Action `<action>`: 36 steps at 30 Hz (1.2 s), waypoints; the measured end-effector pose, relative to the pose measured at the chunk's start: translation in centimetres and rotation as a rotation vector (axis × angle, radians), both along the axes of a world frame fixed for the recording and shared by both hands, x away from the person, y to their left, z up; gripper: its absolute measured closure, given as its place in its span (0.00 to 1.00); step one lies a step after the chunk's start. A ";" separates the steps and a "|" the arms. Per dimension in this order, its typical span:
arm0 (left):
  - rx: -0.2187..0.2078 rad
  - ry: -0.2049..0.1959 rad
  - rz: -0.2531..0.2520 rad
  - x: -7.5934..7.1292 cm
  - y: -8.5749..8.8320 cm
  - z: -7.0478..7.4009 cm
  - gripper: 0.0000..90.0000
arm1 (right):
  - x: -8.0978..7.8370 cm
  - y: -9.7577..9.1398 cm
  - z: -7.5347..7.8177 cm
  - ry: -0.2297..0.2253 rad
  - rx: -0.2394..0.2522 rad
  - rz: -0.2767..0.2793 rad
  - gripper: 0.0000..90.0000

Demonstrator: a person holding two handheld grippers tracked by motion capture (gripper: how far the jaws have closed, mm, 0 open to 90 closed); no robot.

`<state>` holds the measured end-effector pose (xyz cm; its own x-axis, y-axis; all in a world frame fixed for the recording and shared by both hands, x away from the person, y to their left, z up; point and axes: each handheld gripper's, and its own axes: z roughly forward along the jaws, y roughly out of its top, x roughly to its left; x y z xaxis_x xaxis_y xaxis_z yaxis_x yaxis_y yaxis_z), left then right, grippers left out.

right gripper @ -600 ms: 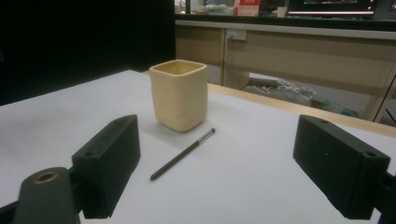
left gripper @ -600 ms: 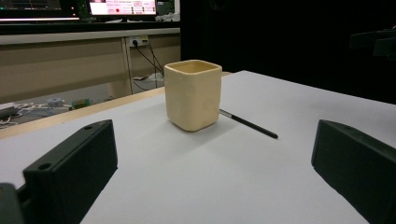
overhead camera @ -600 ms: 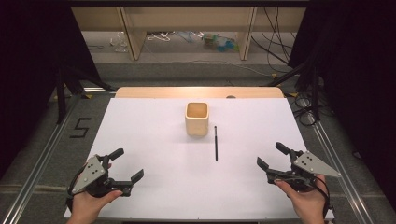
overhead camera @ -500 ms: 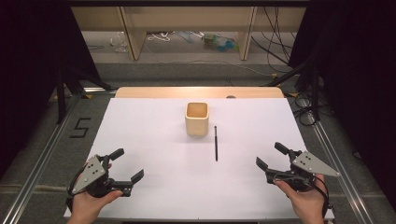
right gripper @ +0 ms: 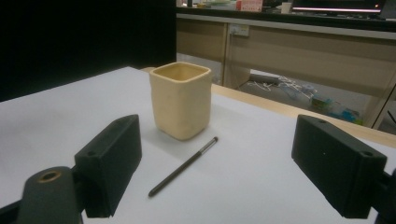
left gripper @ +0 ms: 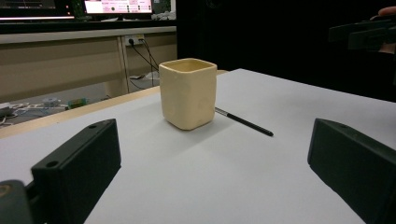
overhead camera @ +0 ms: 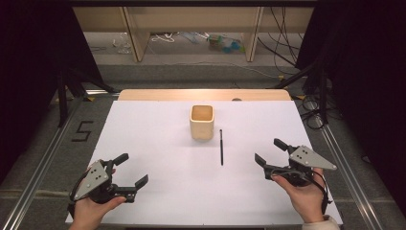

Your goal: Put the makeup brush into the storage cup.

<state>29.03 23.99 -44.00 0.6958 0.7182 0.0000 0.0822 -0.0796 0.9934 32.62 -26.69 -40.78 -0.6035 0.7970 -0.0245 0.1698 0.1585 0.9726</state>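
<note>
High view: both the left gripper [overhead camera: 129,171] and right gripper [overhead camera: 270,152] sit spread and empty, well short of the cup [overhead camera: 201,121]. The pen [overhead camera: 221,147] lies just beside the cup (probably the first pickup, needing a low pinch).

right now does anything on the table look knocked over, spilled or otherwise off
Nothing stands out. The cup stands upright and looks intact, the pen lies flat beside it on the white table, not touching it, and nothing is spilled. Both grippers, left and right, are open and hold nothing.
</note>
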 end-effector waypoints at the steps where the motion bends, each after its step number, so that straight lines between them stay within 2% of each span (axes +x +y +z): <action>1: 0.000 0.000 0.000 0.0 0.0 0.0 0.03 | 0.3 0.2 0.1 -0.007 0.002 0.004 0.19; 4: -0.003 0.003 -0.002 -0.1 -0.1 0.0 0.03 | 0.7 0.6 0.3 -0.008 0.001 0.000 0.19; 5: -0.005 0.004 -0.002 -0.1 -0.1 0.0 0.03 | 1.1 1.0 0.5 0.007 -0.009 0.011 0.20; 7: -0.001 -0.002 -0.006 -0.1 0.0 0.1 0.03 | 1.7 1.5 0.6 0.003 -0.012 0.005 0.20; 10: 0.000 -0.001 -0.006 -0.1 0.0 0.1 0.03 | 2.2 2.1 0.7 0.020 -0.018 -0.002 0.20; 11: 0.001 -0.002 -0.009 -0.1 0.0 0.1 0.03 | 2.9 2.6 0.8 0.026 -0.028 -0.001 0.20; 12: 0.001 -0.002 -0.009 -0.1 0.0 0.1 0.03 | 3.2 2.9 0.8 0.043 -0.037 0.008 0.20; 18: 0.002 -0.002 -0.010 -0.1 -0.1 0.1 0.03 | 4.7 4.4 0.6 0.076 -0.057 0.008 0.21; 20: 0.000 -0.001 -0.010 -0.1 -0.1 0.1 0.03 | 5.4 5.3 0.6 0.115 -0.085 0.006 0.23; 21: 0.005 -0.003 -0.012 -0.1 0.0 0.1 0.03 | 5.4 5.3 0.6 0.115 -0.085 0.006 0.23; 23: 0.010 -0.003 -0.014 -0.1 0.0 0.1 0.04 | 6.3 6.2 0.8 0.158 -0.108 0.000 0.25; 25: 0.012 -0.004 -0.015 -0.1 0.0 0.1 0.04 | 6.6 6.5 0.8 0.166 -0.108 -0.008 0.25; 27: 0.011 -0.004 -0.015 -0.1 0.0 0.1 0.04 | 7.1 7.0 0.9 0.204 -0.129 -0.023 0.25; 28: 0.017 -0.006 -0.015 -0.1 0.0 0.1 0.04 | 7.6 7.6 0.9 0.254 -0.148 -0.028 0.26; 31: 0.017 -0.005 -0.017 -0.1 0.0 0.1 0.04 | 8.4 8.4 0.8 0.333 -0.179 -0.038 0.28; 33: 0.018 -0.007 -0.018 -0.1 0.0 0.1 0.04 | 8.7 8.7 0.7 0.350 -0.186 -0.044 0.29; 34: 0.019 -0.007 -0.019 -0.1 0.0 0.1 0.04 | 8.9 9.0 0.7 0.389 -0.202 -0.045 0.29; 35: 0.009 -0.001 -0.020 -0.1 -0.1 0.1 0.04 | 9.4 9.4 0.5 0.457 -0.231 -0.057 0.30; 36: 0.009 -0.001 -0.020 -0.1 -0.1 0.1 0.04 | 9.4 9.4 0.5 0.457 -0.231 -0.057 0.30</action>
